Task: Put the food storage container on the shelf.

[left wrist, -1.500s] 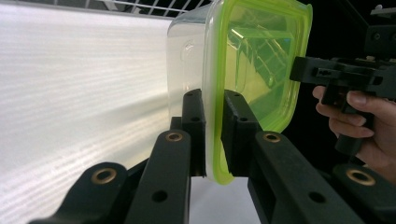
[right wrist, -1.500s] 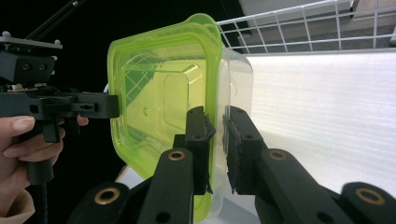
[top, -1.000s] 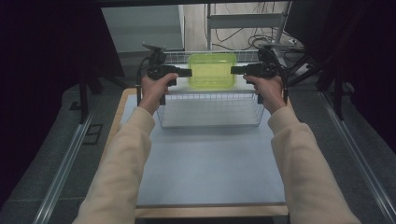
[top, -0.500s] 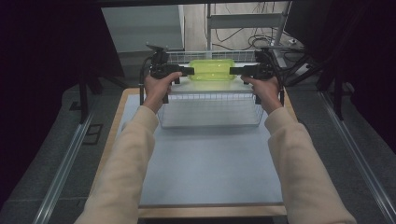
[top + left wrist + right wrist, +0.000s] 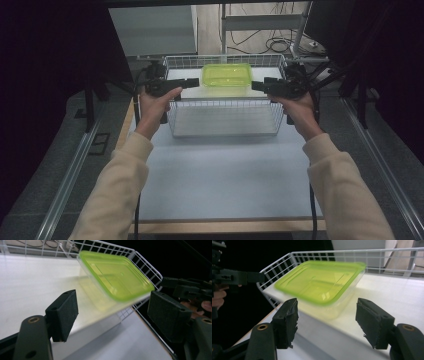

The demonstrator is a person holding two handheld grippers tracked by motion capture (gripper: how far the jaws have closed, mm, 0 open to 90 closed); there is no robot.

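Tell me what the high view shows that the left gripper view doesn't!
High view: both sleeves, the left hand, the whole table, cables on the floor behind, and each hand-held gripper from outside, left and right.

Left gripper view: its own two black pads, wide apart, close up.

Both: the green-lidded box on a white shelf inside the wire basket, and the right hand-held gripper.

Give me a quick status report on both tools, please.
Left tool open, right tool open, flanking green-lidded container. Container sits free in wire basket. Nothing between.
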